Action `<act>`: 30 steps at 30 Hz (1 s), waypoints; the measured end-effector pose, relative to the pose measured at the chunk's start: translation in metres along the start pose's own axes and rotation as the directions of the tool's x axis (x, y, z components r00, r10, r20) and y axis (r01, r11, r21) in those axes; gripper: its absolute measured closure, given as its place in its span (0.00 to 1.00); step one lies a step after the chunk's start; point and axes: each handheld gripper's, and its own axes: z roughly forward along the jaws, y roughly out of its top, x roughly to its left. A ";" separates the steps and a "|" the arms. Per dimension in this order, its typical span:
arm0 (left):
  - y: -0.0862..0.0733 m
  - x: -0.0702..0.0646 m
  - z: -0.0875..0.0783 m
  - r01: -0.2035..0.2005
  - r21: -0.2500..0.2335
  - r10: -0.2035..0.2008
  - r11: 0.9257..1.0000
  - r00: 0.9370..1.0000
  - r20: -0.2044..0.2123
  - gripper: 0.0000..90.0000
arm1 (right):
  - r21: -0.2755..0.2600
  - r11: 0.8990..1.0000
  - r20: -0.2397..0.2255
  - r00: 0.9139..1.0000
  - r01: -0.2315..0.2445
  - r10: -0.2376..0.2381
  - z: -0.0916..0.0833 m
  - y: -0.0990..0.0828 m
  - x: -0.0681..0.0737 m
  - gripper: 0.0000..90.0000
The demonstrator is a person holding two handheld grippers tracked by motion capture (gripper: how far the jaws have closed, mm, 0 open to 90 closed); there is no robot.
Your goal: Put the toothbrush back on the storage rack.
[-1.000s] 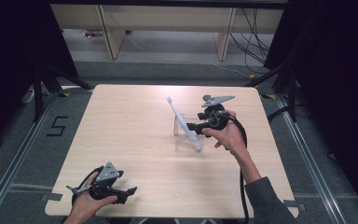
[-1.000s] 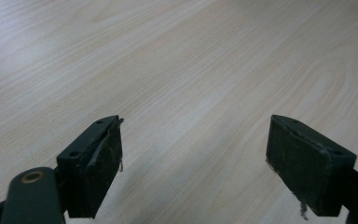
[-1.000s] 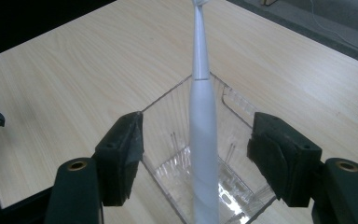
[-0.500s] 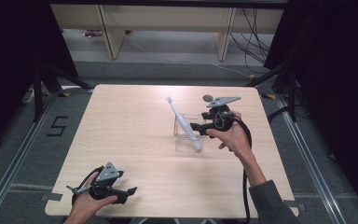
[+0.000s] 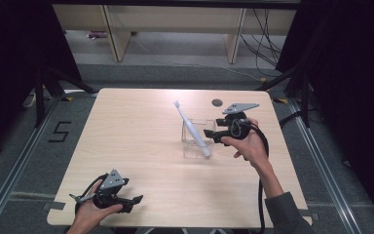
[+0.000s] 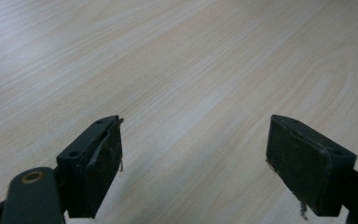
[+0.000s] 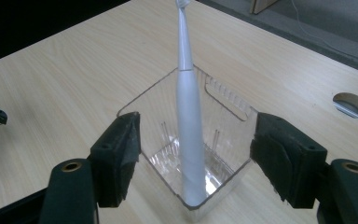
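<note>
Right gripper is wide open in front of me, and its two black jaws stand one on each side of the clear plastic box, with nothing clamped between them. I cannot tell if the pads touch the walls. Inside this box stands a white electric toothbrush, its base in the near corner and its head leaning away over the far rim. In the high view the box sits right of the middle of the wooden table, and the toothbrush tilts to the far left. Left gripper is also wide open and holds nothing, low over bare wood; in the high view I see it at the near left edge, well apart from the box.
</note>
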 end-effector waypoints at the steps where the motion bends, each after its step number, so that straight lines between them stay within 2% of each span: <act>1: 0.000 0.000 0.000 0.000 0.000 0.000 1.000 1.000 0.000 0.20 | 0.006 1.000 0.005 1.000 -0.002 0.002 -0.001 0.000 0.000 0.36; 2: 0.000 0.000 0.000 -0.001 0.001 0.001 1.000 1.000 0.001 0.20 | 0.003 1.000 0.008 1.000 0.016 -0.016 -0.002 -0.001 -0.001 0.36; 3: 0.000 0.001 0.000 -0.011 0.010 0.011 1.000 1.000 -0.001 0.20 | 0.001 1.000 -0.001 1.000 -0.008 0.008 -0.002 -0.001 0.000 0.35; 4: 0.000 0.001 0.000 -0.009 0.010 0.009 1.000 1.000 -0.001 0.20 | 0.005 1.000 0.003 1.000 -0.006 0.006 -0.003 -0.002 0.000 0.35; 5: 0.000 0.001 0.000 -0.009 0.011 0.009 1.000 1.000 0.000 0.20 | -0.010 1.000 0.010 1.000 0.017 -0.017 -0.003 -0.002 -0.001 0.35; 7: 0.000 0.001 0.000 -0.008 0.009 0.008 1.000 1.000 0.000 0.20 | 0.001 1.000 0.008 1.000 -0.003 0.003 -0.005 -0.003 0.000 0.34; 8: 0.000 0.001 0.000 -0.008 0.009 0.008 1.000 1.000 0.000 0.20 | -0.008 1.000 0.017 1.000 0.008 -0.008 -0.005 -0.004 -0.001 0.34; 9: 0.000 0.001 -0.001 -0.009 0.008 0.009 1.000 1.000 0.000 0.20 | -0.019 1.000 0.006 1.000 -0.006 0.006 -0.005 -0.005 0.001 0.33; 11: 0.000 0.001 -0.001 -0.010 0.010 0.010 1.000 1.000 0.000 0.20 | -0.014 1.000 0.017 1.000 0.021 -0.021 -0.007 -0.006 -0.001 0.31; 12: 0.000 0.001 0.000 -0.009 0.011 0.009 1.000 1.000 0.000 0.20 | 0.000 1.000 0.016 1.000 -0.004 0.004 -0.008 -0.008 0.001 0.30; 13: 0.000 0.001 0.000 -0.010 0.011 0.010 1.000 1.000 -0.001 0.20 | -0.014 1.000 0.023 1.000 0.014 -0.014 -0.008 -0.009 0.000 0.29; 14: 0.000 0.001 0.000 -0.011 0.010 0.011 1.000 1.000 -0.001 0.20 | -0.018 1.000 0.019 1.000 -0.002 0.002 -0.008 -0.010 0.001 0.29; 15: 0.000 0.001 -0.001 -0.011 0.010 0.011 1.000 1.000 -0.001 0.20 | -0.019 1.000 0.012 1.000 0.013 -0.013 -0.009 -0.011 -0.001 0.28; 17: 0.000 0.001 -0.001 -0.010 0.009 0.010 1.000 1.000 -0.002 0.20 | -0.023 1.000 0.010 1.000 -0.018 0.019 -0.012 -0.013 0.000 0.27; 19: 0.000 0.001 0.000 -0.008 0.009 0.008 1.000 1.000 -0.002 0.20 | -0.029 1.000 0.024 1.000 -0.007 0.008 -0.014 -0.015 -0.002 0.26; 20: 0.000 0.001 -0.001 -0.009 0.009 0.009 1.000 1.000 -0.003 0.20 | -0.030 0.999 0.023 0.999 -0.022 0.023 -0.016 -0.017 -0.002 0.25; 22: 0.000 0.000 -0.001 -0.006 0.007 0.006 1.000 1.000 -0.002 0.20 | -0.036 0.999 0.037 0.999 -0.008 0.009 -0.018 -0.019 -0.003 0.25; 23: 0.000 0.001 -0.001 -0.007 0.009 0.007 1.000 1.000 -0.003 0.20 | -0.037 0.999 0.025 0.999 -0.025 0.026 -0.020 -0.020 -0.003 0.25; 24: 0.000 0.001 0.000 -0.006 0.009 0.006 1.000 1.000 -0.002 0.20 | -0.034 0.999 0.037 0.999 -0.009 0.011 -0.022 -0.021 -0.004 0.25; 26: 0.000 0.000 0.000 -0.003 0.007 0.003 1.000 1.000 -0.006 0.20 | -0.040 0.999 0.024 0.999 -0.034 0.035 -0.023 -0.023 -0.003 0.24; 27: 0.000 0.000 0.000 -0.007 0.009 0.007 1.000 1.000 -0.003 0.20 | -0.039 0.999 0.027 1.000 -0.014 0.015 -0.024 -0.024 -0.004 0.24; 29: 0.000 0.001 0.000 -0.007 0.010 0.007 1.000 1.000 -0.004 0.20 | -0.030 0.999 0.040 0.999 -0.023 0.025 -0.027 -0.027 -0.003 0.24; 30: 0.000 0.001 -0.001 -0.007 0.010 0.007 1.000 1.000 -0.004 0.20 | -0.045 0.999 0.048 0.999 -0.007 0.009 -0.026 -0.028 -0.005 0.24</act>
